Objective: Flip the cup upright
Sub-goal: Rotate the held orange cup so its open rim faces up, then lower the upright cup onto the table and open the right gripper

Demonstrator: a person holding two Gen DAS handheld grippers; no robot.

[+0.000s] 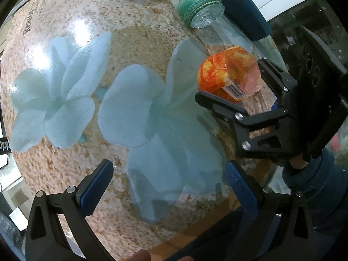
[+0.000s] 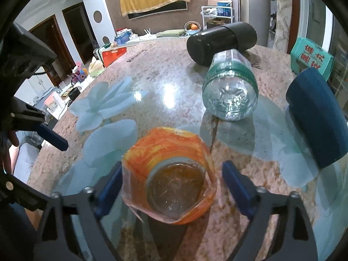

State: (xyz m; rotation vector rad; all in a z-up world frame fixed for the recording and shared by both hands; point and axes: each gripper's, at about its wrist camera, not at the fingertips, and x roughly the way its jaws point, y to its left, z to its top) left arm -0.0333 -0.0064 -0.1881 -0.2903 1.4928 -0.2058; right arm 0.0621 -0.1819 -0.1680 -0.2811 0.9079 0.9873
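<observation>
The cup [image 2: 171,180] is a glass with an orange and yellow wrapper, lying on its side on the glass table top. In the right wrist view its open mouth faces me and it lies between my right gripper's [image 2: 171,187] spread blue fingers, with gaps on both sides. In the left wrist view the cup [image 1: 226,74] lies at the right, with the right gripper [image 1: 230,80] around it. My left gripper [image 1: 165,184] is open and empty over the pale blue flower print, left of the cup.
A clear plastic bottle with a green label [image 2: 230,91] lies on its side beyond the cup. A black cylinder [image 2: 221,41] lies behind it. A dark blue object [image 2: 317,115] and a teal box [image 2: 311,58] sit at the right. The table edge [image 2: 43,143] curves at the left.
</observation>
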